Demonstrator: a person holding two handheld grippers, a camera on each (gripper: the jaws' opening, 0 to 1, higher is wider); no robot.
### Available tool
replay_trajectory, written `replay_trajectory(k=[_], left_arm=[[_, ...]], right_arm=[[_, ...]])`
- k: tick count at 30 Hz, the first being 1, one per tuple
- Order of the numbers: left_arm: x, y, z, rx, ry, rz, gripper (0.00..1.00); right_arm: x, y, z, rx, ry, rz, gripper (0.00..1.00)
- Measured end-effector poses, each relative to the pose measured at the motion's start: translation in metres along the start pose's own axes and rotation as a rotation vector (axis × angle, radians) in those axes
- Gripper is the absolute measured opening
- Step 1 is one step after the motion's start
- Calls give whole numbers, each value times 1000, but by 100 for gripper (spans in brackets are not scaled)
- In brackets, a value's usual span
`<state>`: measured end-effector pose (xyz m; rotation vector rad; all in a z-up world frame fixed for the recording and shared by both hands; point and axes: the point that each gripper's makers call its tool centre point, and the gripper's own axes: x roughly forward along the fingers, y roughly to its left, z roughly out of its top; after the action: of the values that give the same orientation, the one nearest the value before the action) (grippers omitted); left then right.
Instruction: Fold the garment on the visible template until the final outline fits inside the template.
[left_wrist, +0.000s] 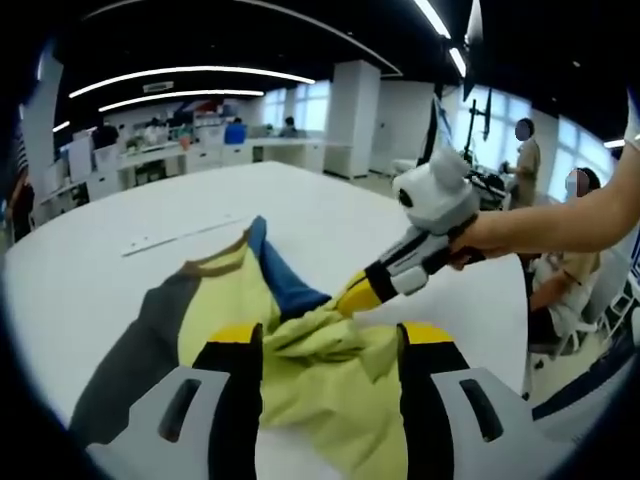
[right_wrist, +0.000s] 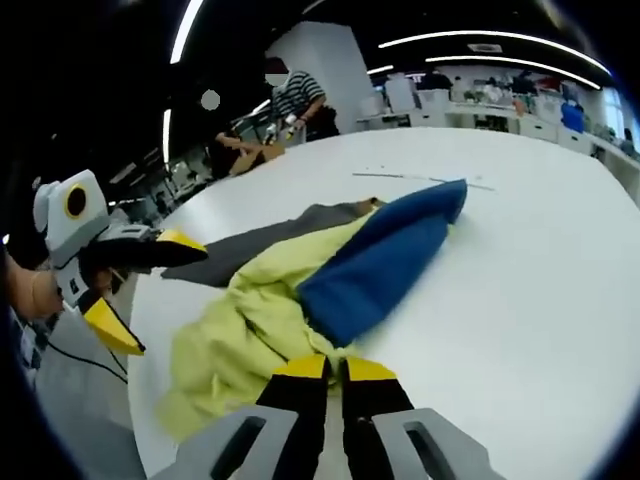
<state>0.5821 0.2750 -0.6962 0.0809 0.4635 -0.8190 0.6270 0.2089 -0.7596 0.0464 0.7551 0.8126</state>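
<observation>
**Two tongs at a crumpled garment near the tabletop's edge**

A soft cloth garment in yellow-green, blue and dark grey (left_wrist: 250, 310) lies bunched on the white round tabletop (left_wrist: 330, 215), close to the edge nearest the person. Its dark grey part spreads flat toward one side, a blue sleeve-like part (right_wrist: 385, 260) runs out toward the tabletop's middle, and the yellow-green body is heaped in folds. A pale strip (left_wrist: 180, 238), possibly a template marking, lies farther in; what it is cannot be told.

The left tongs (left_wrist: 330, 345) stand wide apart, with yellow-green cloth lying between the jaws but not pinched. The right tongs (right_wrist: 333, 370) are drawn nearly together on a fold of the yellow-green cloth at the heap's near edge; in the left gripper view the same tongs (left_wrist: 352, 296) meet the fabric tip-first.

The fabric appears light, limp and prone to creasing. It would likely sag and drag when lifted, so hold is best taken at hems, shoulder seams or sleeve ends, both tongs well apart, to spread it flat before folding.
</observation>
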Motion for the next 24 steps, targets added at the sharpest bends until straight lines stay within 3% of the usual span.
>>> replay_trajectory(k=[16,21,24], left_arm=[[-18,-17,2,0,-20,0,42],[-21,-30,-2,-27,-15,-17,34],[-25,-32,-4,2,-11,3,34]], right_arm=[[-35,39,24,50,-11,-21,0],[-41,64,31,60,-24,-8,0],[-42,78,30,59,-16,2,0]])
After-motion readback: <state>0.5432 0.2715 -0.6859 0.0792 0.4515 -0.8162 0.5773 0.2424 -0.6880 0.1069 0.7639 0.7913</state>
